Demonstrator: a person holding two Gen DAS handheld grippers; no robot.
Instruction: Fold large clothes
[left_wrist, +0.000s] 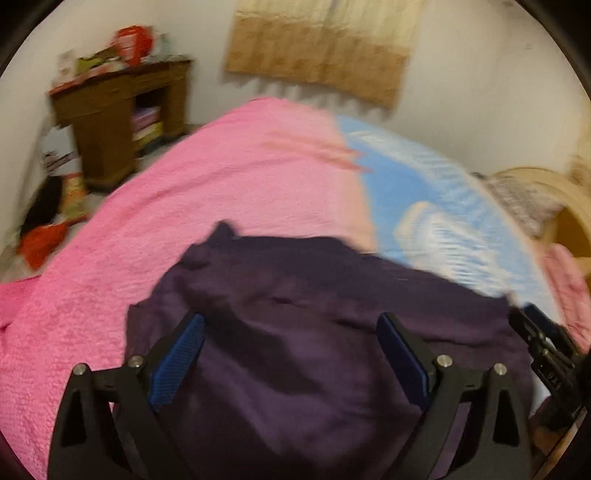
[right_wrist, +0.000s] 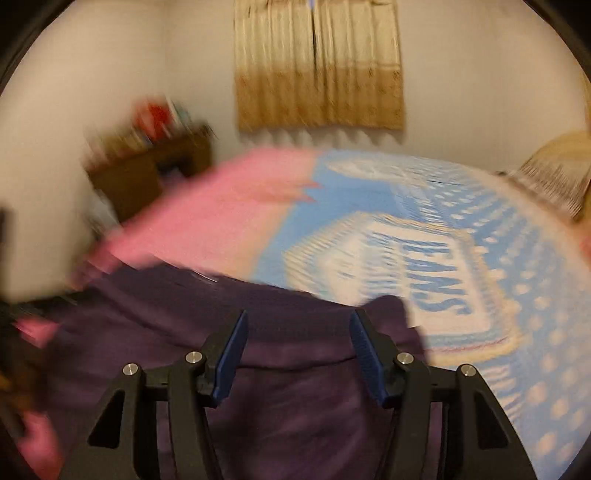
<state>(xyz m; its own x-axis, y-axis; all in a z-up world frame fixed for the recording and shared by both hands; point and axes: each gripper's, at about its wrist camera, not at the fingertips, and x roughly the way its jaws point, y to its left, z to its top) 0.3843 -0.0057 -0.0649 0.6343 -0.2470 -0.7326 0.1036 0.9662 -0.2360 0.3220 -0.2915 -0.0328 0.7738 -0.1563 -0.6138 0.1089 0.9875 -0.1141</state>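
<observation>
A dark purple garment lies rumpled on the near part of the bed, across a pink blanket and a blue printed sheet. My left gripper hovers over it with the jaws wide open, and no cloth is pinched between the blue pads. Part of the right gripper shows at the garment's right edge. In the right wrist view my right gripper stands open above the purple garment, its pads apart and pressing on nothing. Both views are blurred.
A brown wooden cabinet loaded with clutter stands at the far left by the wall. Red and dark items lie on the floor beside the bed. A beige curtain hangs on the far wall. A pale headboard is at the right.
</observation>
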